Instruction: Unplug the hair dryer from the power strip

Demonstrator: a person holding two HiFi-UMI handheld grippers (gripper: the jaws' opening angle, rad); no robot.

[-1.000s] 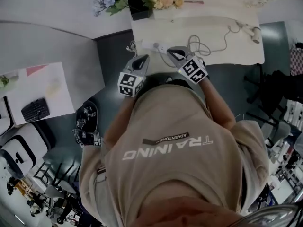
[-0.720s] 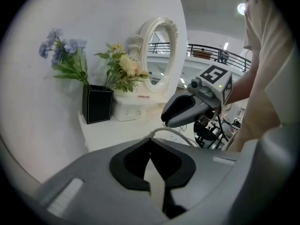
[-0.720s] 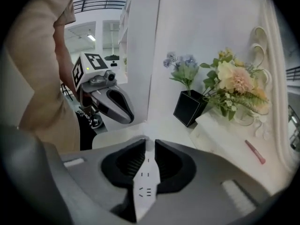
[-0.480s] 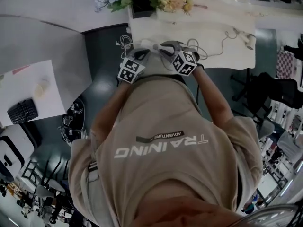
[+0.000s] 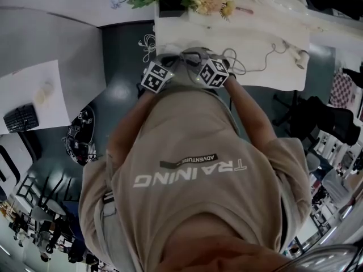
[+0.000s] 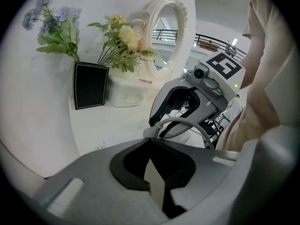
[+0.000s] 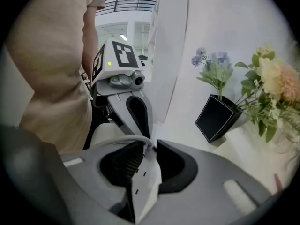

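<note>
The white hair dryer lies at the right end of the white table, and its cord loops left toward my grippers. Both grippers hang over the table's near edge, facing each other. My right gripper straddles the white power strip; its jaws are opening, the pads stand off the strip, and a white cable leaves at the tips. My left gripper has its tips together at that cable, holding nothing I can see. In the head view the grippers hide the strip.
A black vase of flowers and a white oval mirror stand at the back of the table. Loose white cable hangs off the table's left corner. A grey desk with a keyboard stands at the left, chairs on the floor at the right.
Both grippers have moved forward and down to the table's near edge and drawn closer together. The right gripper has rolled.
</note>
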